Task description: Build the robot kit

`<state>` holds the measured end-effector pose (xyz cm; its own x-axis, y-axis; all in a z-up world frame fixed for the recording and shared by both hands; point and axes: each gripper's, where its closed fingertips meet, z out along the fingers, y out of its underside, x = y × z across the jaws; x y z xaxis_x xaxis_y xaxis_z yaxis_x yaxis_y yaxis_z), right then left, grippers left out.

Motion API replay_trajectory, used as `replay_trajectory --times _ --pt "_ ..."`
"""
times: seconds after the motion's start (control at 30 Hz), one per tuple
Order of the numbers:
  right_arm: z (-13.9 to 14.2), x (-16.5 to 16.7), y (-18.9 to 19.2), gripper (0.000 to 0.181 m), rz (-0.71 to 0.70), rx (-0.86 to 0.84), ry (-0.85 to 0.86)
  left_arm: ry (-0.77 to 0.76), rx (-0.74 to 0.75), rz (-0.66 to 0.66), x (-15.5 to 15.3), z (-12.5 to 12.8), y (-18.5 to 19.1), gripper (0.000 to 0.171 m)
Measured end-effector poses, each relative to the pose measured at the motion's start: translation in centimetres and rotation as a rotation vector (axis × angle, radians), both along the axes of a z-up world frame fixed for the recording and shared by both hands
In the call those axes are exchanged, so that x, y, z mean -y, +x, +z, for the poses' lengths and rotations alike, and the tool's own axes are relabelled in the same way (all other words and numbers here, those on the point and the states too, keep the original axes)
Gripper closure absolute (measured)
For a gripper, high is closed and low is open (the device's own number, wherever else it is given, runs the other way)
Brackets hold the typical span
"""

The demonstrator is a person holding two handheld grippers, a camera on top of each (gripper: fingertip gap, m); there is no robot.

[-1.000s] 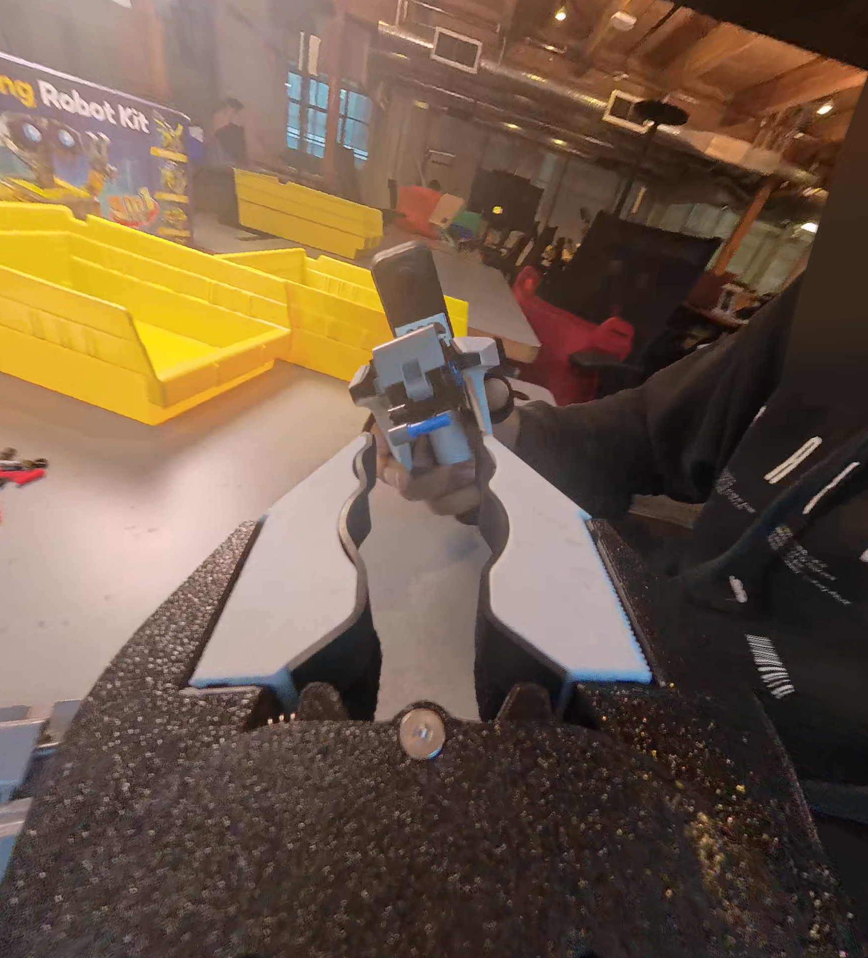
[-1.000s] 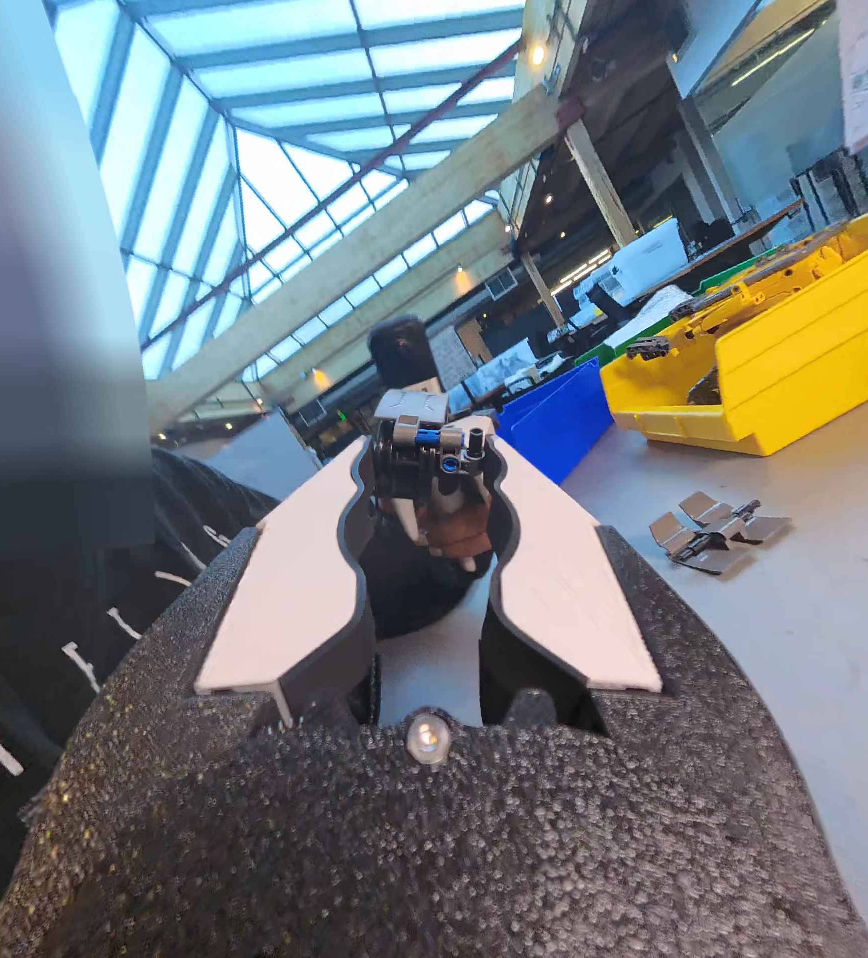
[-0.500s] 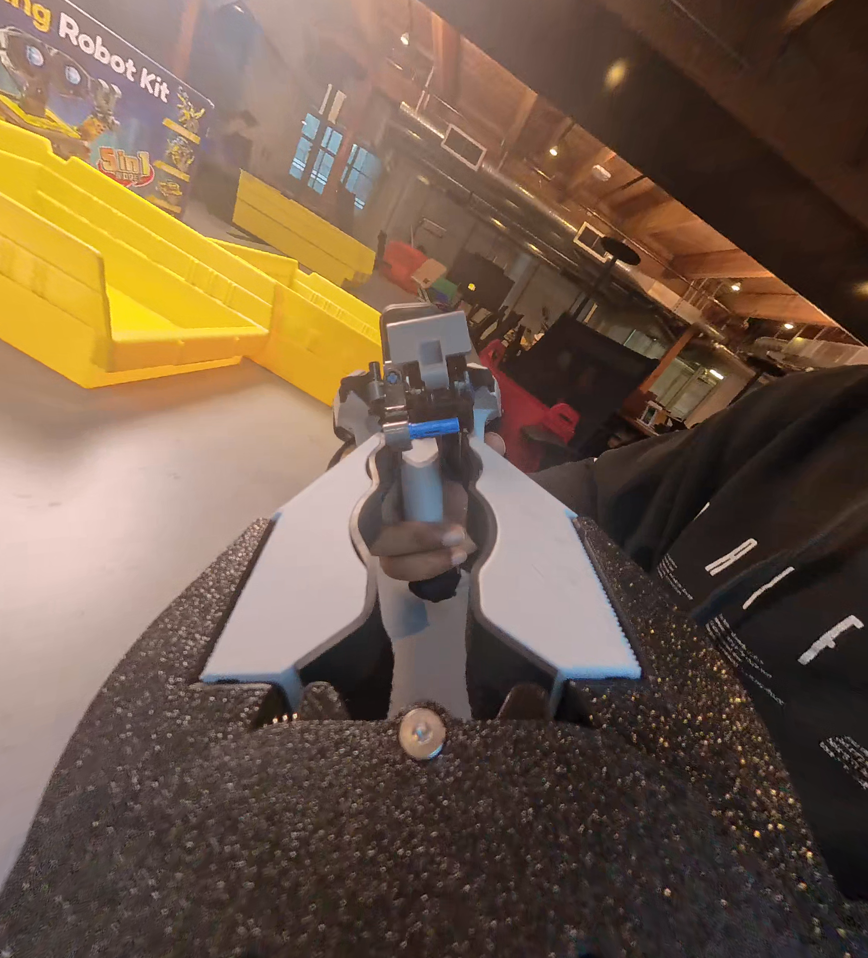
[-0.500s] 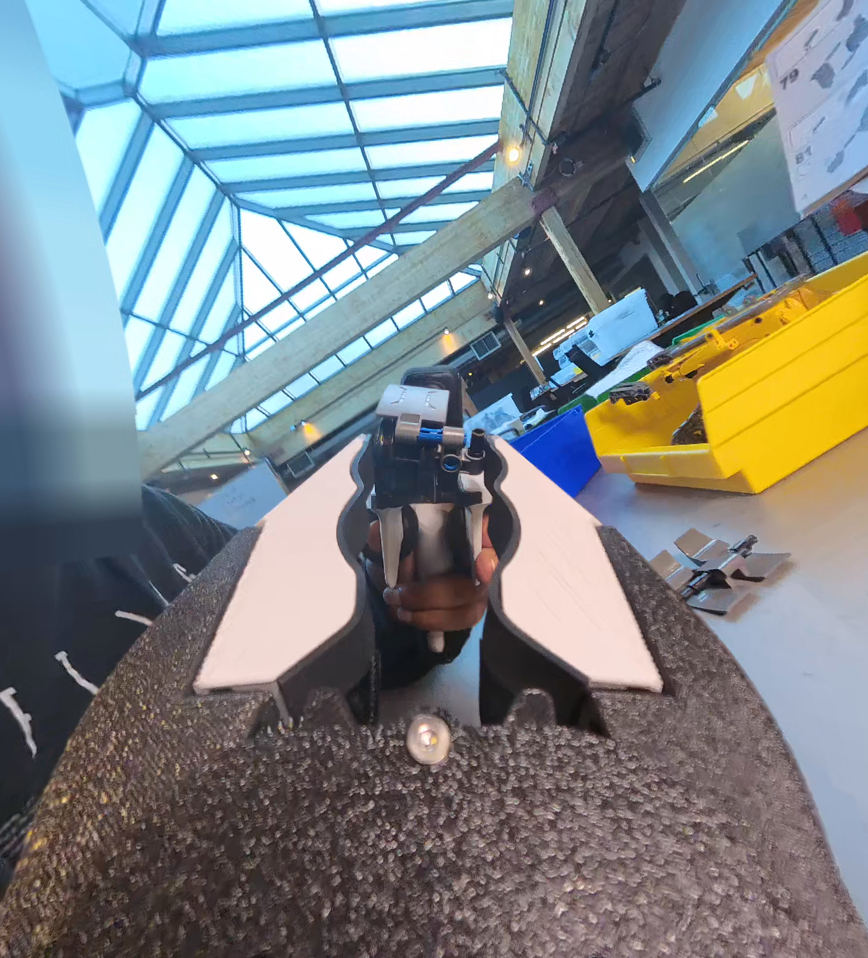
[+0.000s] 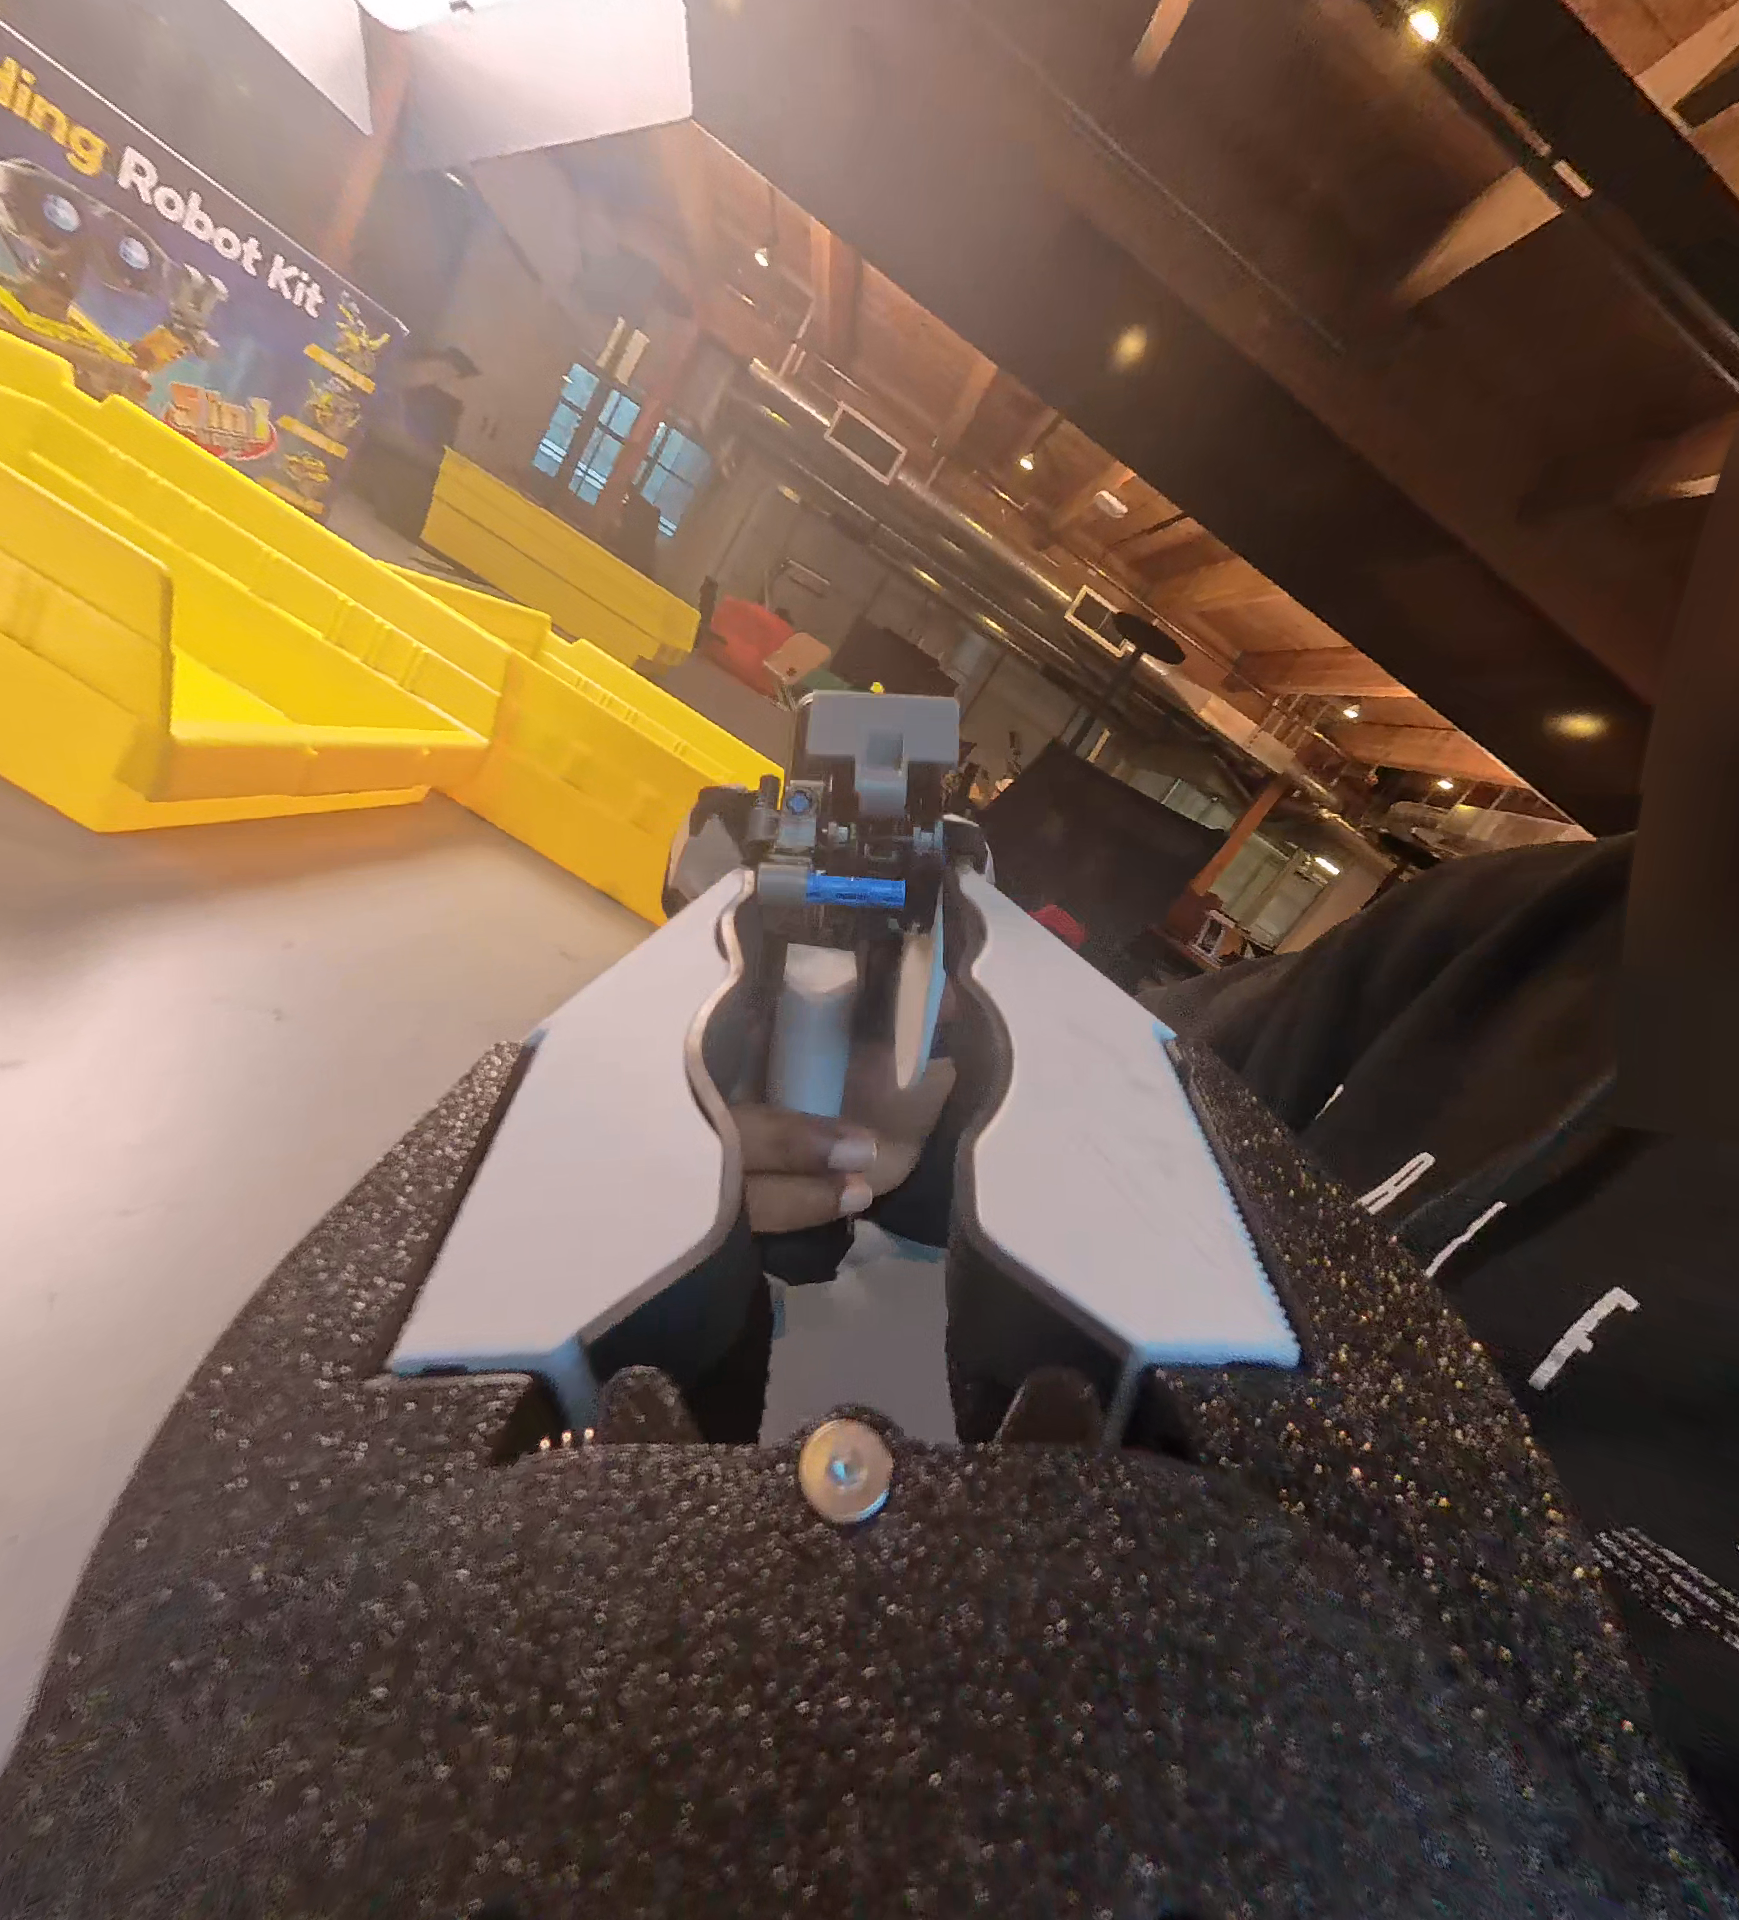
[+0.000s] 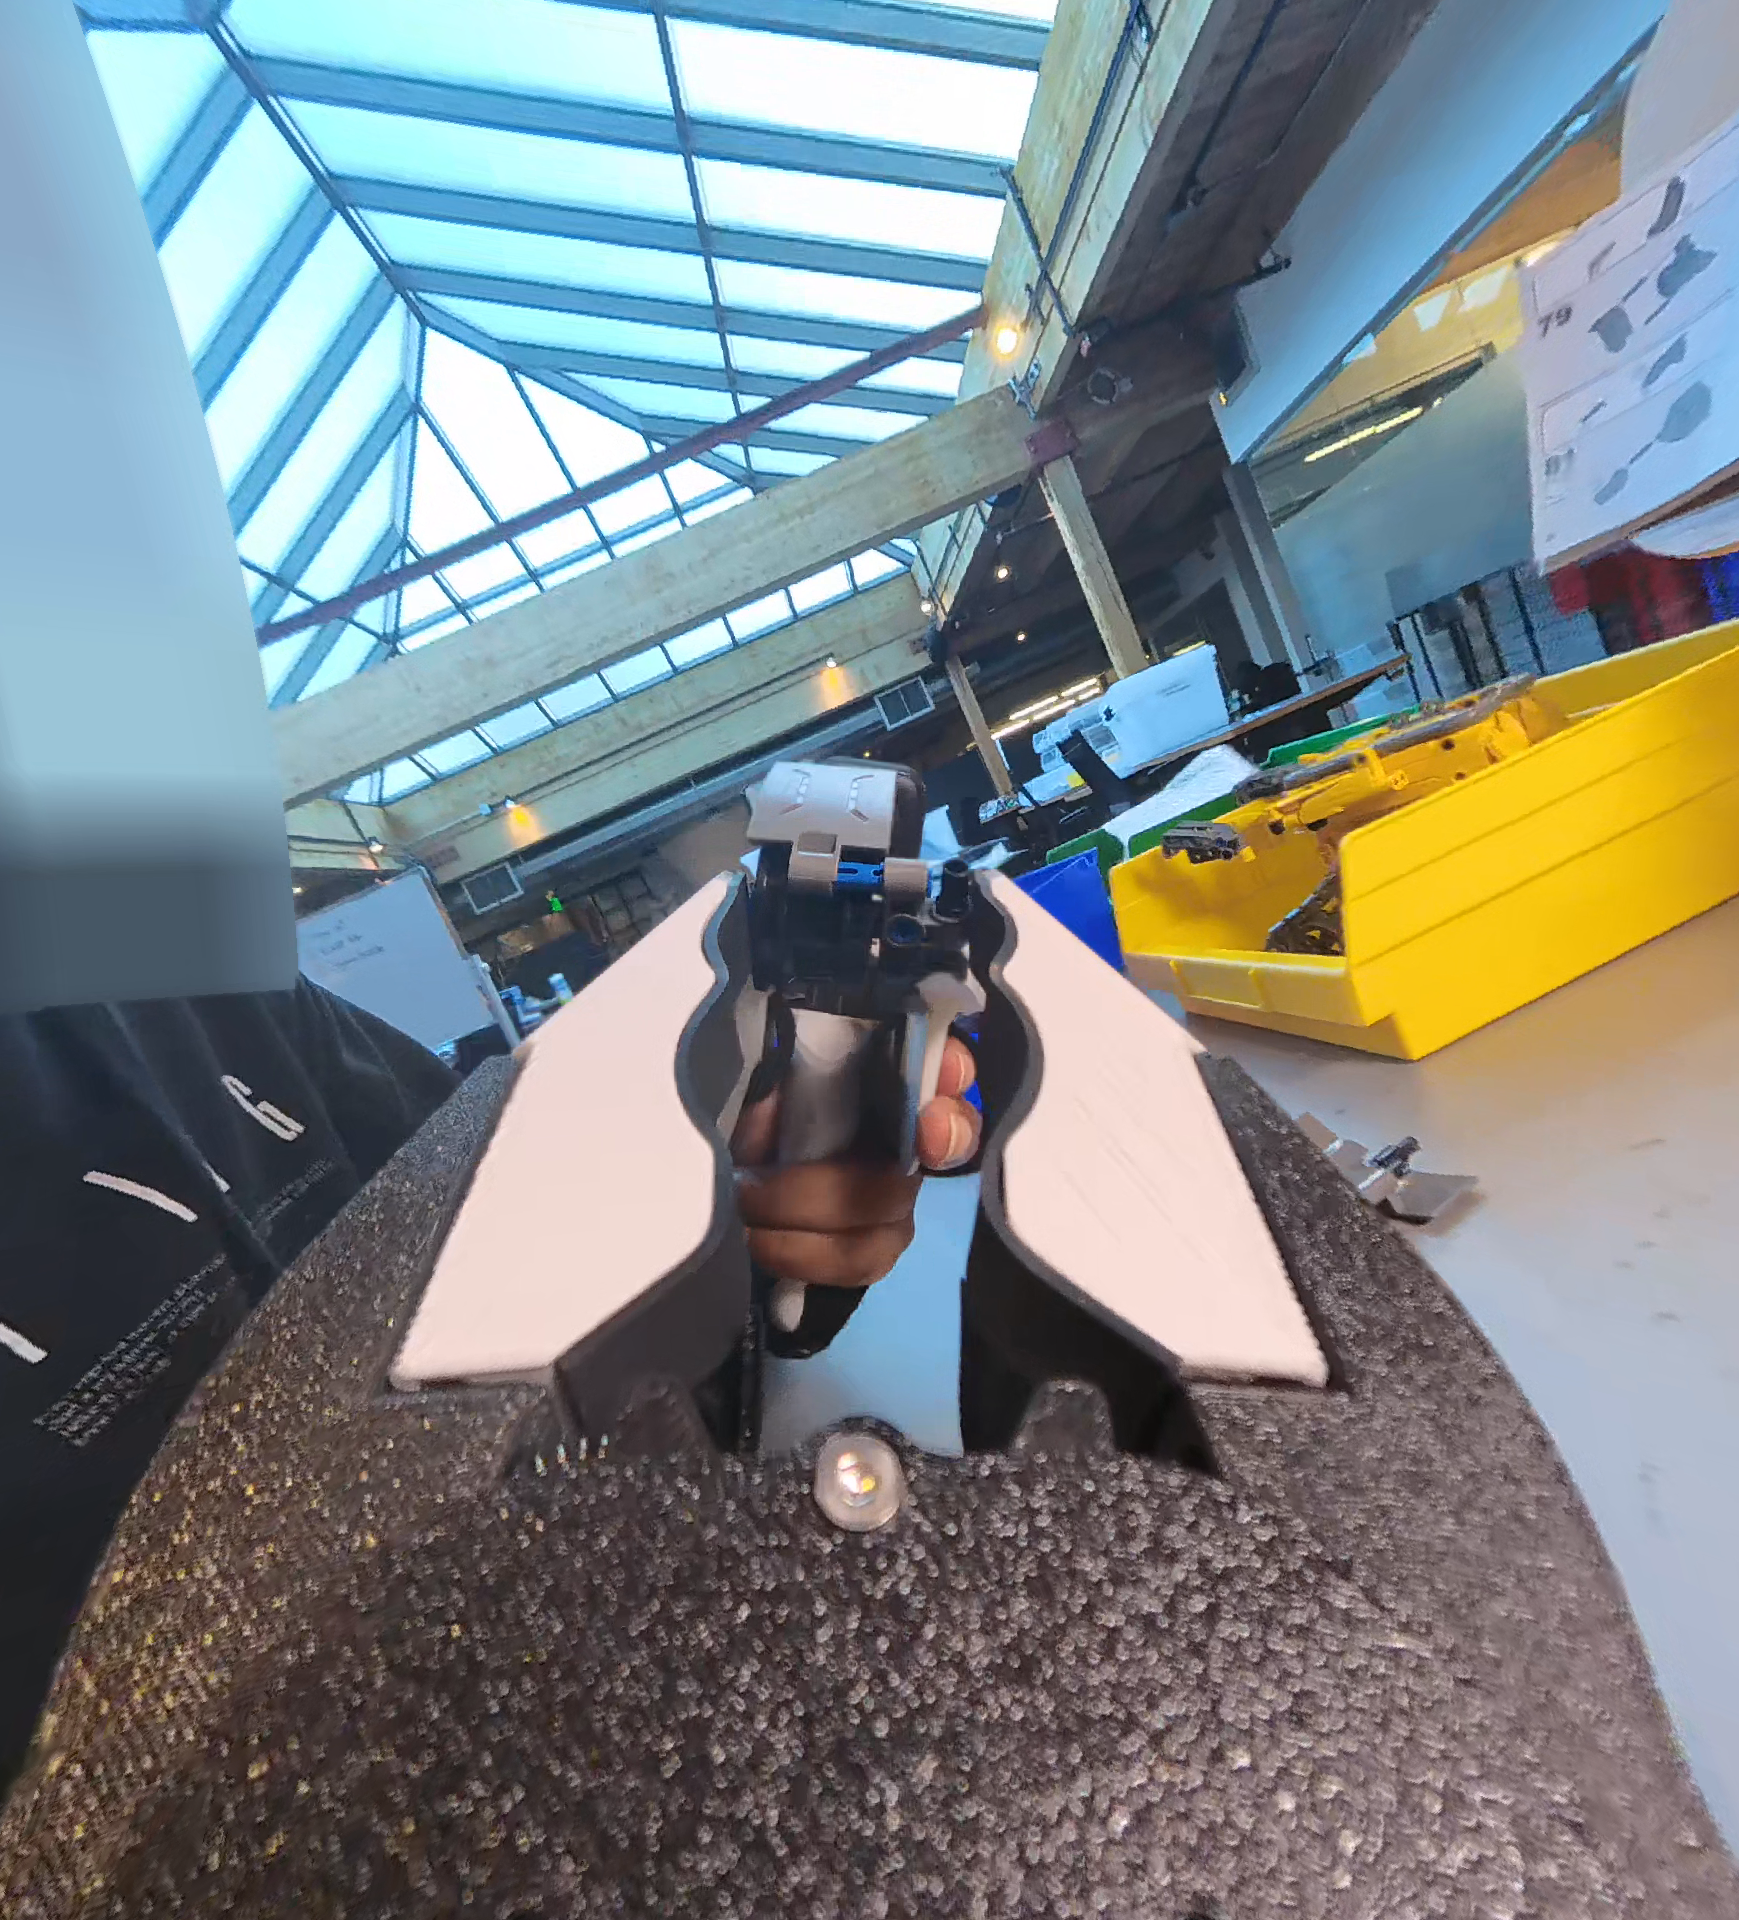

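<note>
Both my grippers, left (image 5: 849, 894) and right (image 6: 860, 914), have fingers clamped on one grey brick assembly (image 5: 860, 810) held mid-air. Yellow bins (image 5: 304, 675) on counter (image 5: 169, 1039) behind.

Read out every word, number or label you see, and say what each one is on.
I don't repeat writing, but here is what carries it.
Printed box behind the yellow bins: large, legible lettering.
Instruction sheet: numbers beside part drawings.
Black sleeve: white letters, partly cut off.
Whiteboard: too small to read.
</note>
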<state>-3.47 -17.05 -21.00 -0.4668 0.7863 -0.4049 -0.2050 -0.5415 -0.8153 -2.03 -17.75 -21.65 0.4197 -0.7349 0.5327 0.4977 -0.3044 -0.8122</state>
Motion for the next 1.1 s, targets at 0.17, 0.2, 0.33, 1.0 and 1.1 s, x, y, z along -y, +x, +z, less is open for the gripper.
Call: replay_trajectory --times 0.17,0.2,0.33,1.0,1.1 --pt "-0.8 0.7 -0.1 0.137 0.038 0.069 0.095 0.021 -0.165 -0.039 0.8 -0.7 -0.3 0.142" --pt "-1.2 0.9 0.1 0.131 0.06 0.104 0.155 0.02 -0.244 -0.049 1.0 -1.2 -0.5 0.143" --pt "-3.7 1.2 1.0 0.13 0.083 0.258 0.505 0.004 -0.713 -0.039 1.5 -5.4 -1.8 0.142" --pt "-13.8 3.0 2.2 0.156 0.246 0.615 0.941 -0.045 -0.909 -0.263 3.2 -12.6 -0.7 0.146" --pt "-13.7 3.3 2.3 0.156 0.258 0.609 0.955 -0.01 -0.93 -0.237 2.8 -12.7 -0.5 0.151"
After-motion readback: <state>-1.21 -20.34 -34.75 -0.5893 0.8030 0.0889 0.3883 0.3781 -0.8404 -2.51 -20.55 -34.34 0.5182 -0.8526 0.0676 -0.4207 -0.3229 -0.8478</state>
